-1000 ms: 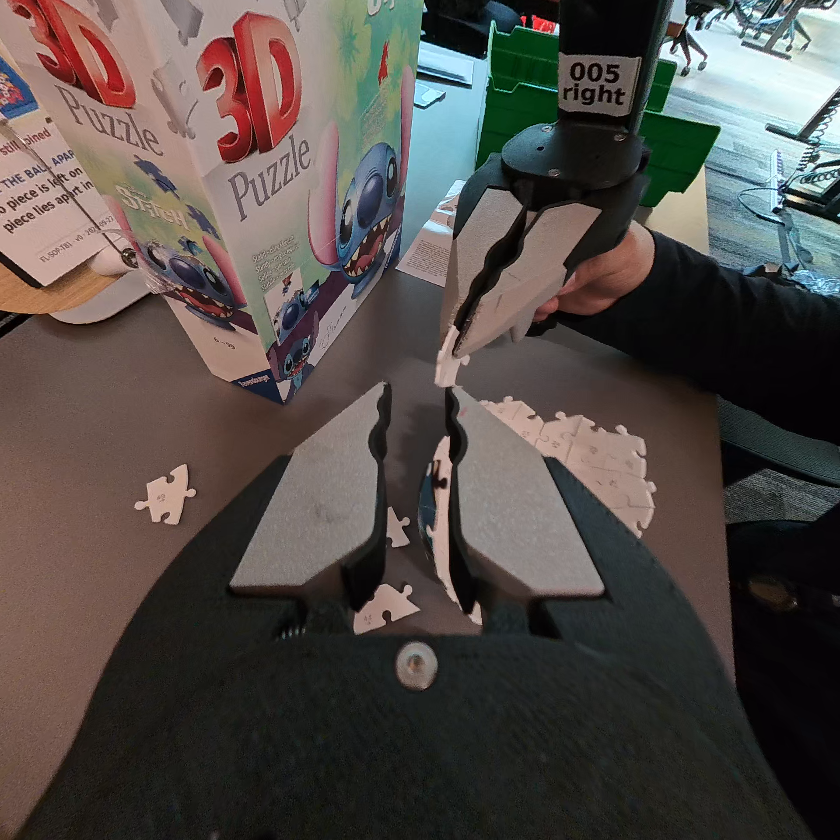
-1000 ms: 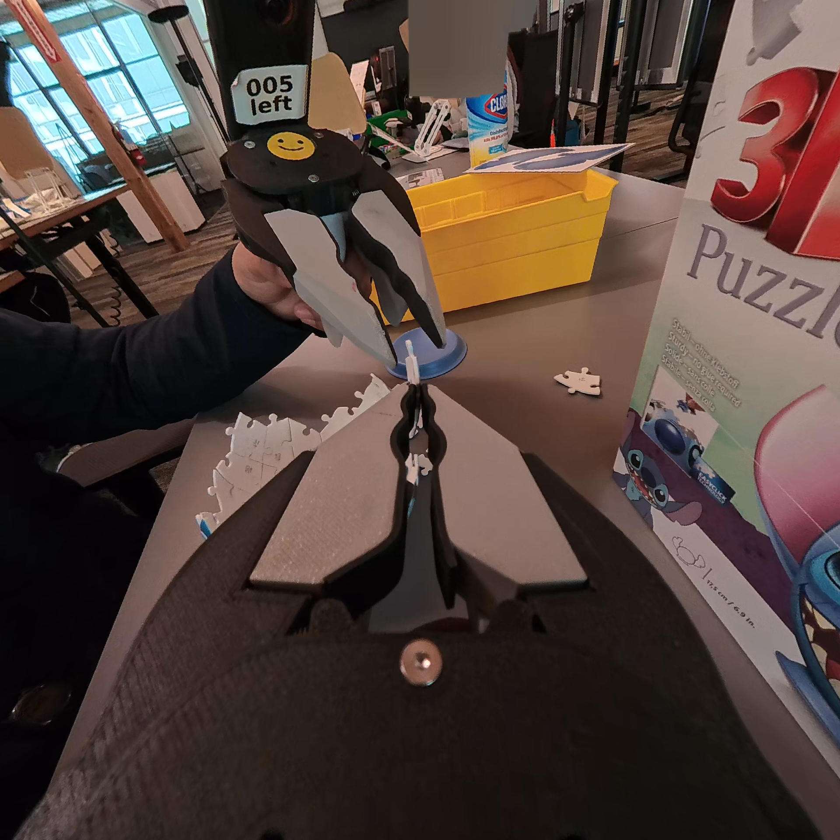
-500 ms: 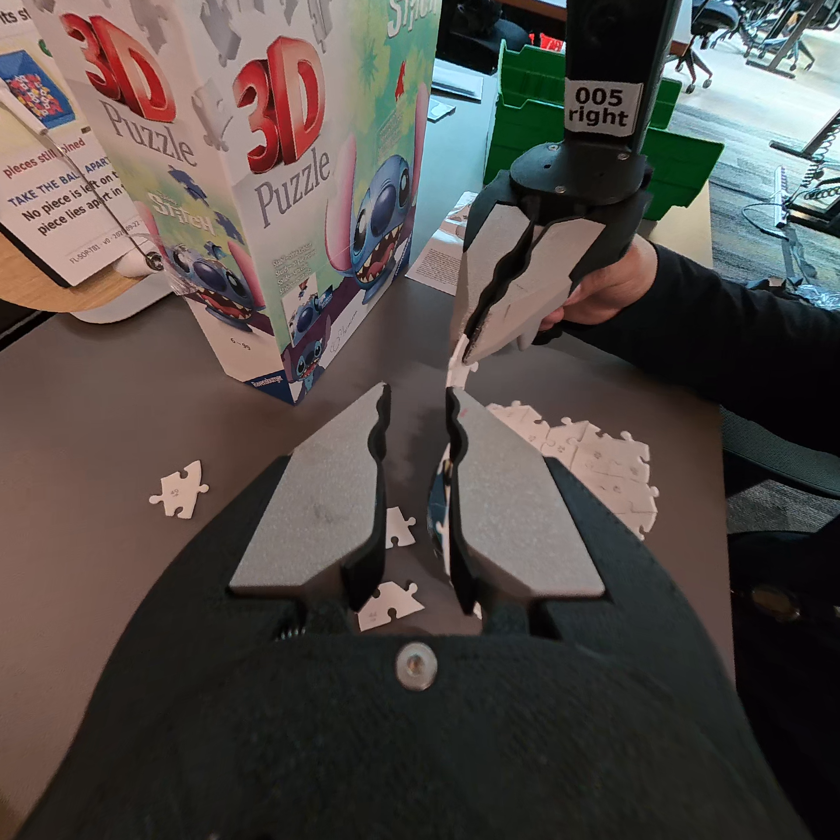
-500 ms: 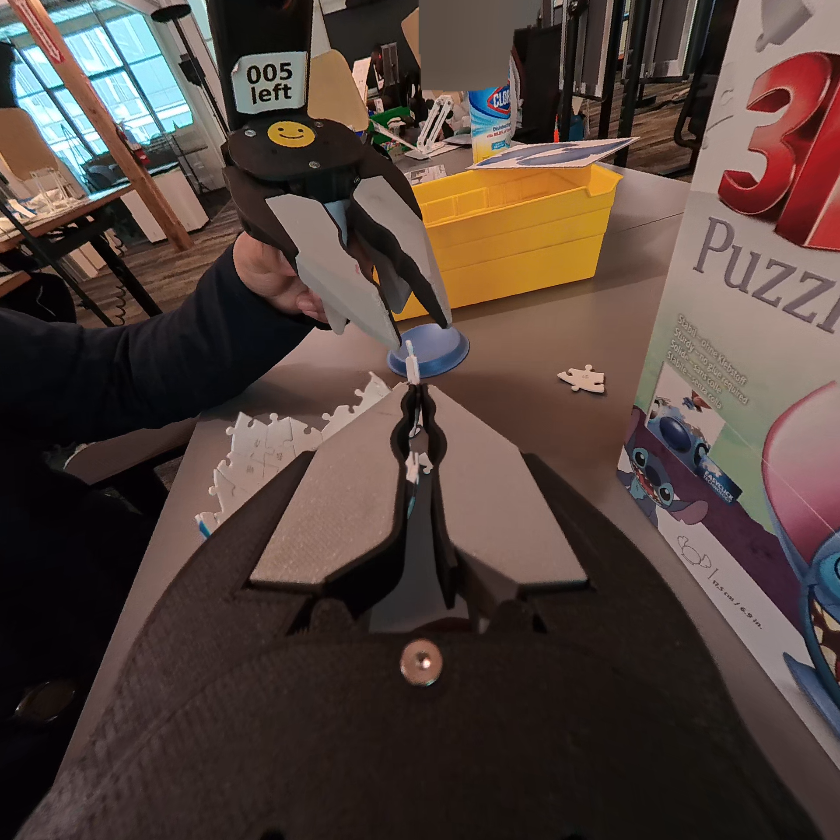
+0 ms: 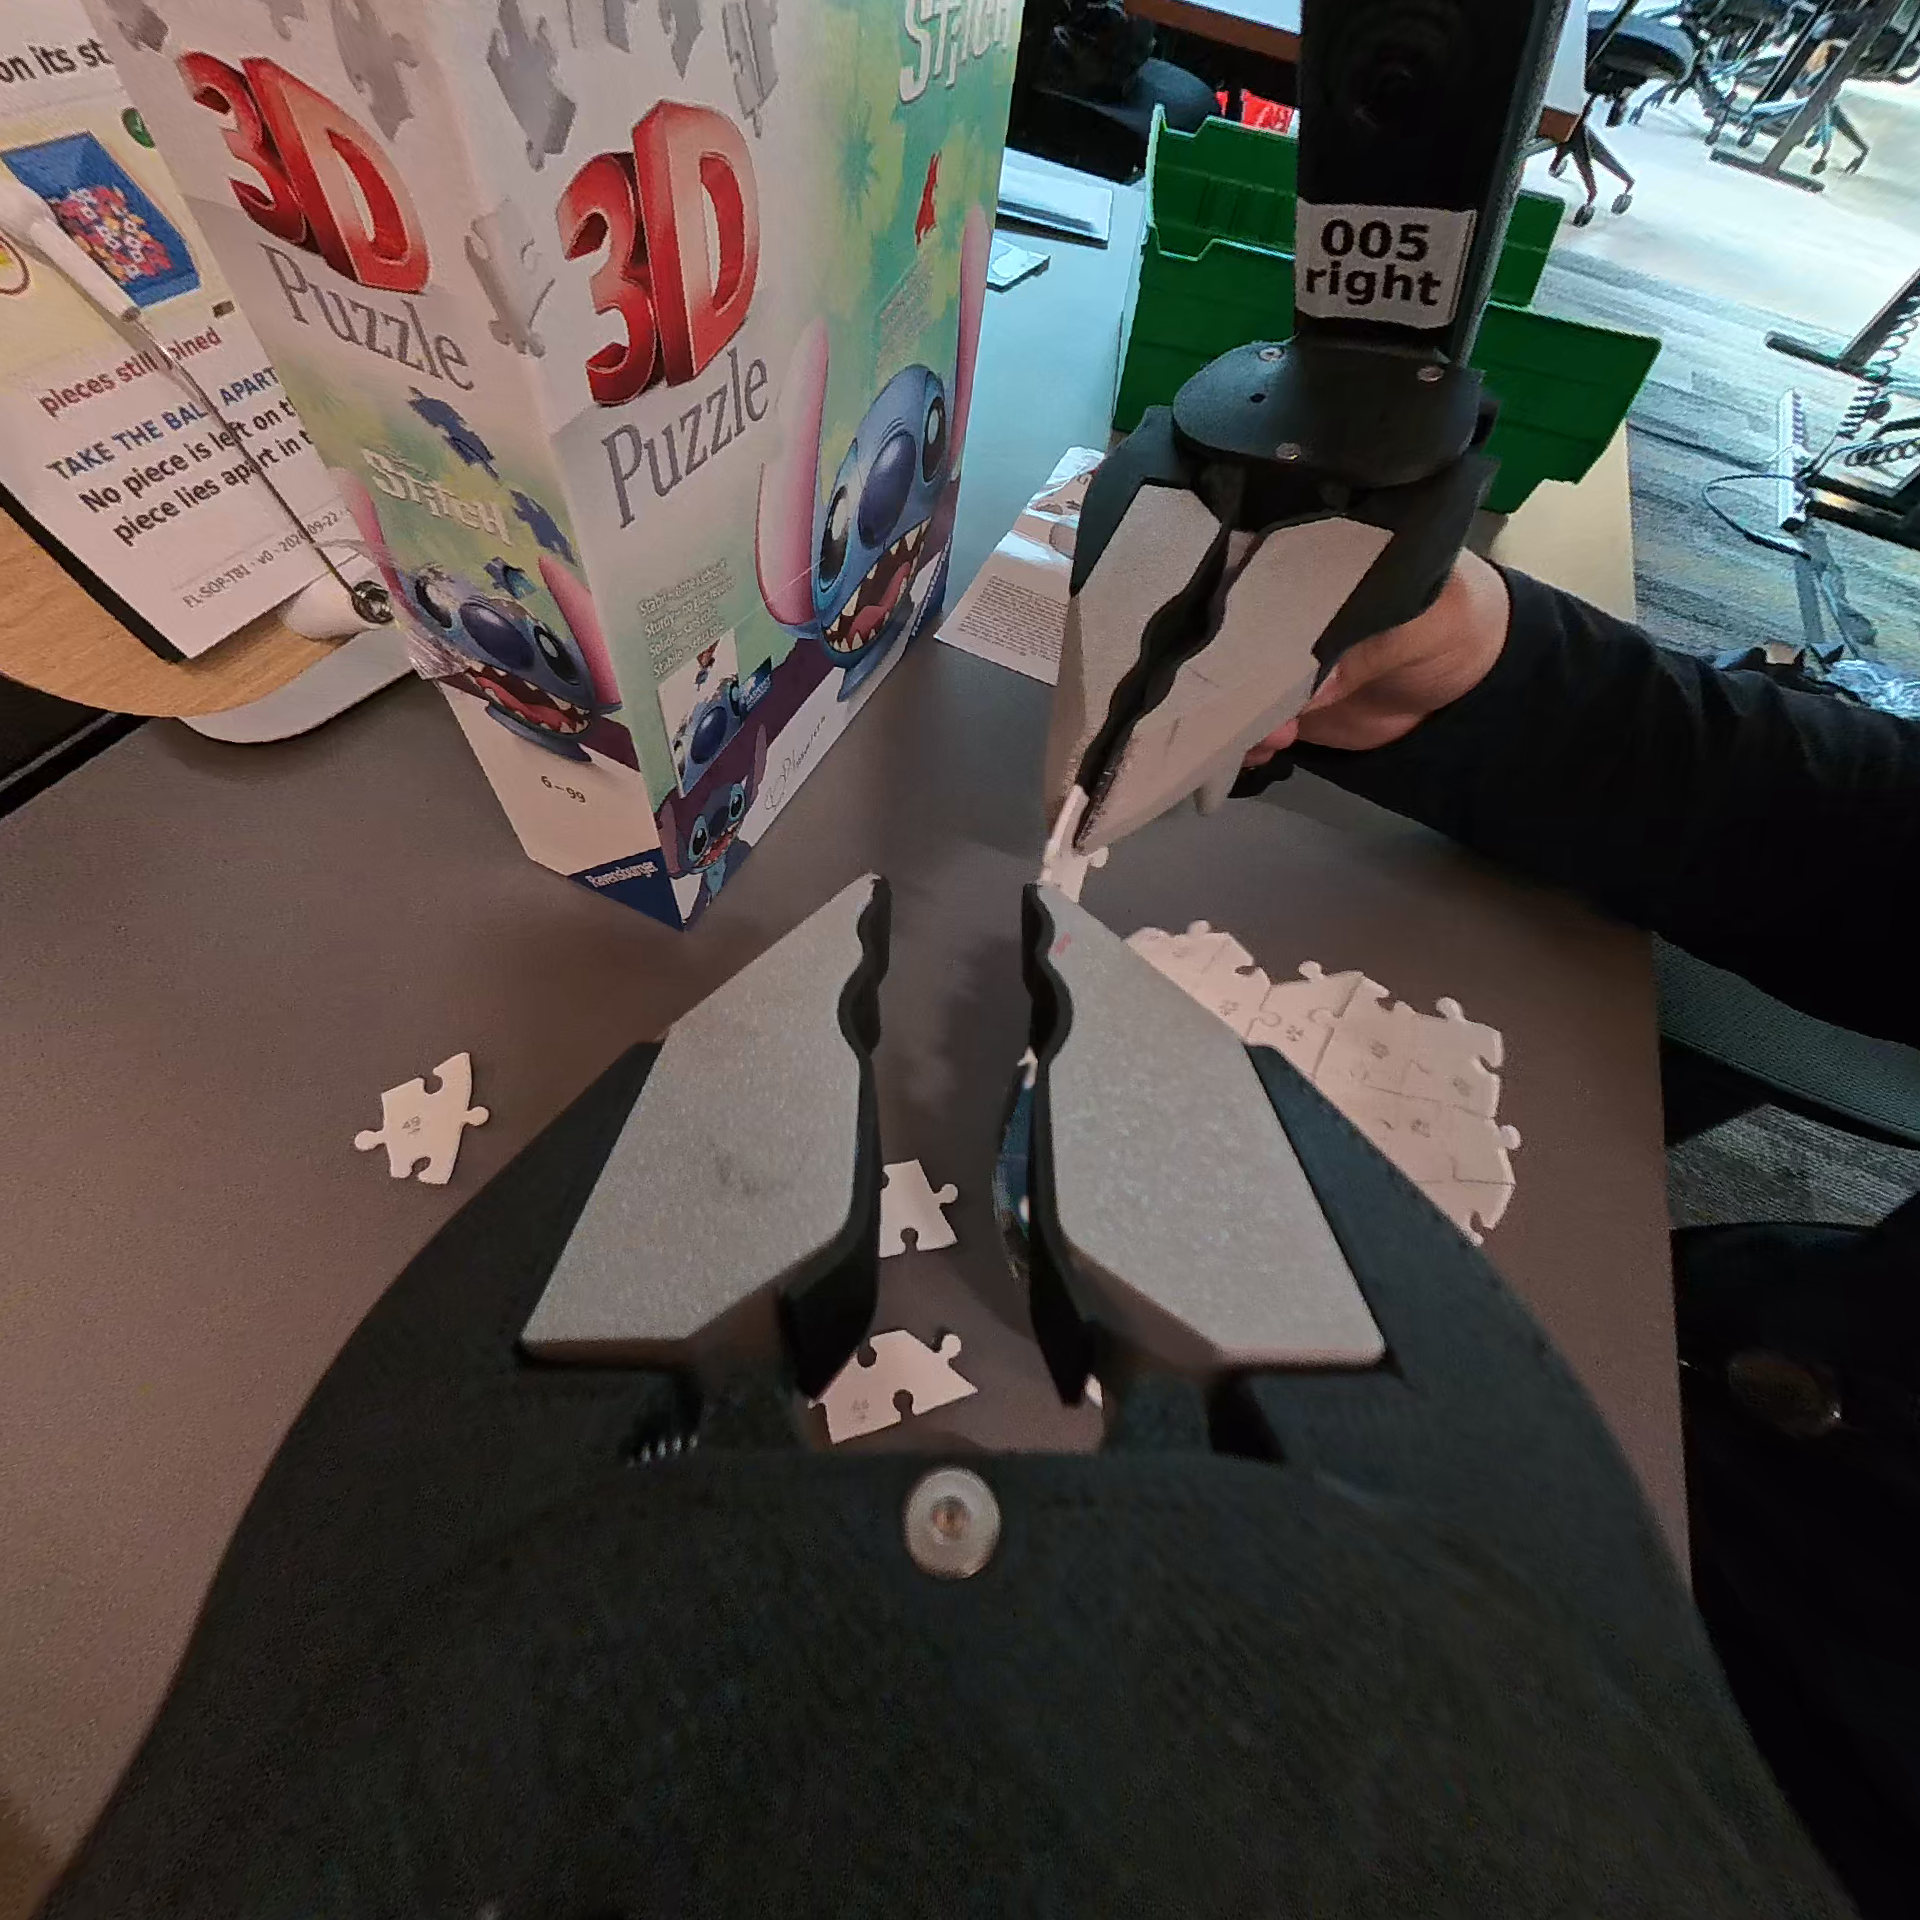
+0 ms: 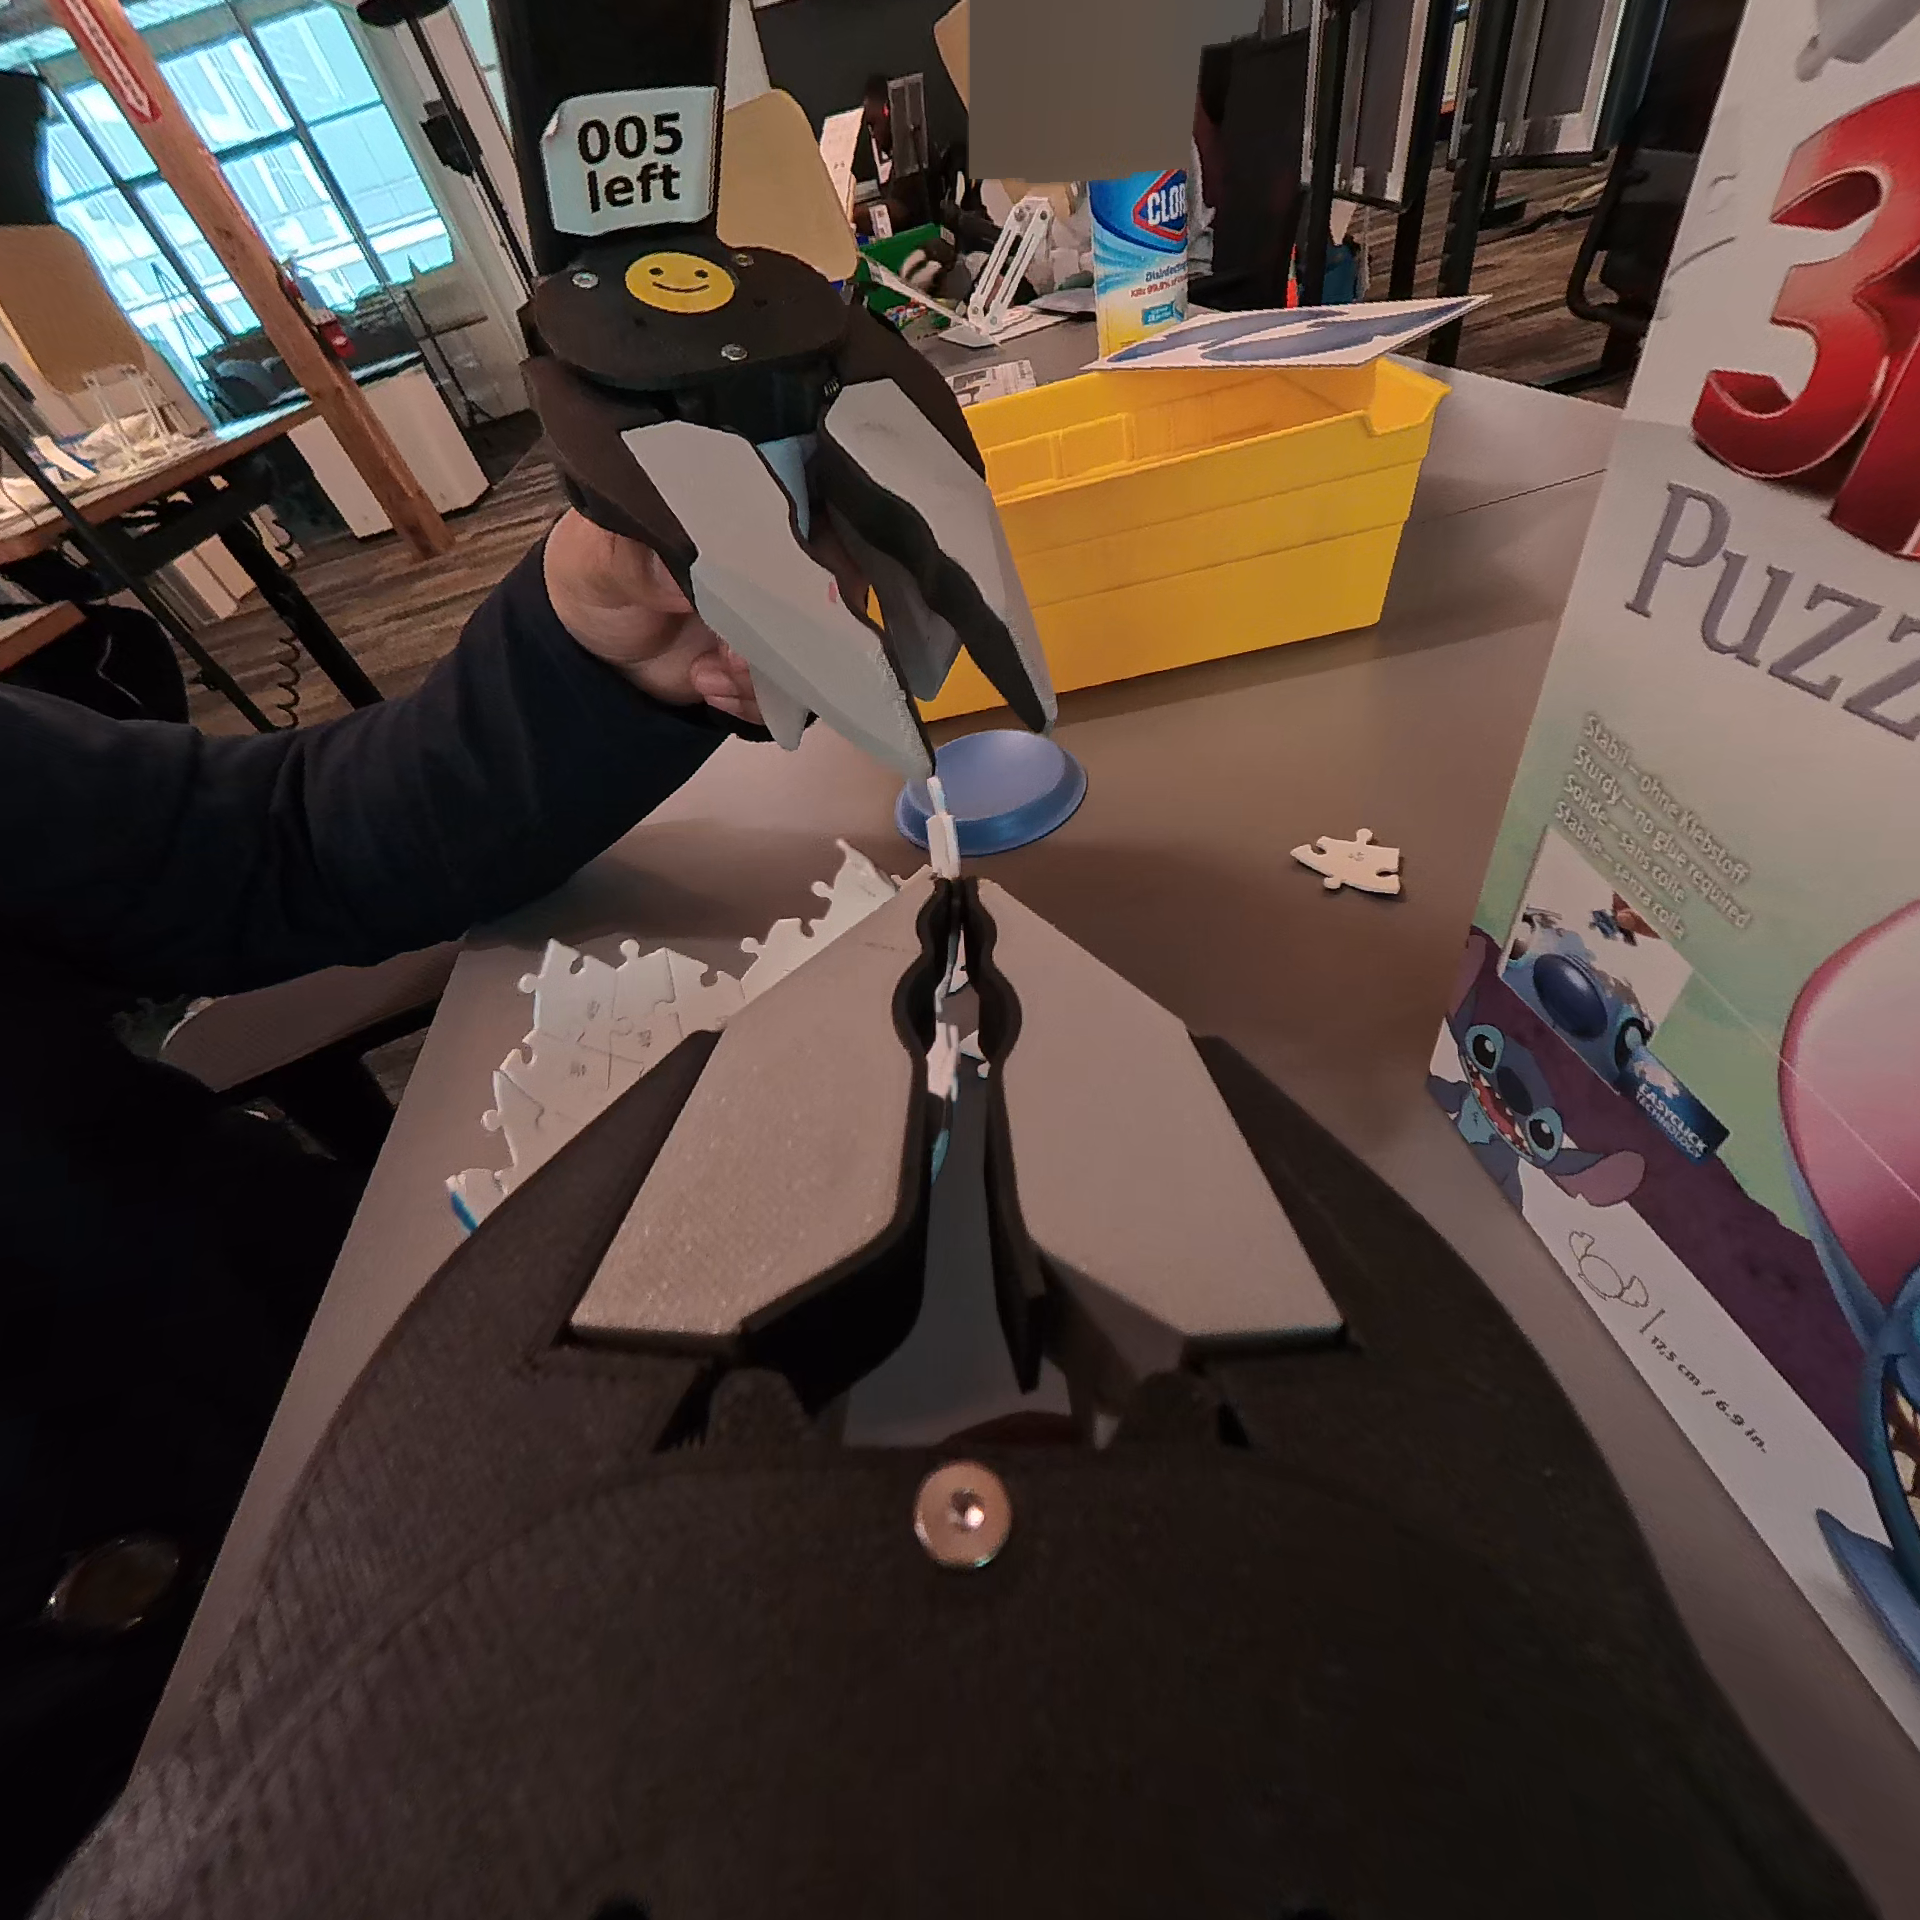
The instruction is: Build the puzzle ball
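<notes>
Puzzle piece (image 5: pixel 1070 854), thin, light and stiff, sits pinched edge-on in my right gripper (image 5: pixel 1093 831), at one o'clock beyond my left gripper (image 5: pixel 954 914), whose fingers stand spread. Best gripped mid-body, tabs clear. Joined panel (image 5: pixel 1382 1070) lies at three o'clock; loose pieces (image 5: pixel 421 1117) at nine.

Open workshop, daylit.
Grey table (image 6: pixel 1299 727); wood-plank floor (image 6: pixel 416 603); large paned windows (image 6: pixel 260 177) at far side; slanted wooden post (image 6: pixel 260 281); office chairs (image 5: pixel 1621 62) beyond.
</notes>
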Demonstrator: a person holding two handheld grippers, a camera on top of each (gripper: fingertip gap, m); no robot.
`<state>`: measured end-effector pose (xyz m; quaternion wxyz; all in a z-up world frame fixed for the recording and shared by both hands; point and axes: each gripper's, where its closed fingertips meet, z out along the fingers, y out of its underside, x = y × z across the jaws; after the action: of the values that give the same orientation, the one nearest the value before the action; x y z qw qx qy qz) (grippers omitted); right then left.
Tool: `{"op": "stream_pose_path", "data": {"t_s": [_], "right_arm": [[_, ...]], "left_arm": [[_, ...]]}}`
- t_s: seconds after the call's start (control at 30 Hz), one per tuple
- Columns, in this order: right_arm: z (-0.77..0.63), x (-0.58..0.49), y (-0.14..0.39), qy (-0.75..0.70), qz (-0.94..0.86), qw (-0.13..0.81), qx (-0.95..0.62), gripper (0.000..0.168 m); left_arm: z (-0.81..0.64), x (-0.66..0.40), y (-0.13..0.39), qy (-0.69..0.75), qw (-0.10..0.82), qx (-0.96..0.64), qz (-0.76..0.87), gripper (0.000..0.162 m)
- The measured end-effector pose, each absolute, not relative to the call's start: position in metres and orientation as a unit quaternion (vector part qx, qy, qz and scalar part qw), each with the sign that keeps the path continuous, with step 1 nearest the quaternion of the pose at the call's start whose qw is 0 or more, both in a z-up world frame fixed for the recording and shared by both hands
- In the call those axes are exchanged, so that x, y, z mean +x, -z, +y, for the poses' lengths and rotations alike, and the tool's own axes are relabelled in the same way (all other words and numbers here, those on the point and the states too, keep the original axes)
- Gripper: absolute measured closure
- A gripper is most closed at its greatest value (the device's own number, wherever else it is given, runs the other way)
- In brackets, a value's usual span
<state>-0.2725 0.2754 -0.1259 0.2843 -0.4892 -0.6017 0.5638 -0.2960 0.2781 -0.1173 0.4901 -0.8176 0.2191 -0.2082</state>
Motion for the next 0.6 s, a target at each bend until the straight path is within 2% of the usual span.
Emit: {"op": "stream_pose_path", "data": {"t_s": [0.6], "right_arm": [[0.2708, -0.2729, 0.1281, -0.563, -0.609, 0.279, -0.484, 0.168]], "left_arm": [[0.2778, -0.2958, 0.1200, 0.208, 0.484, -0.821, 0.220, 0.138]]}}
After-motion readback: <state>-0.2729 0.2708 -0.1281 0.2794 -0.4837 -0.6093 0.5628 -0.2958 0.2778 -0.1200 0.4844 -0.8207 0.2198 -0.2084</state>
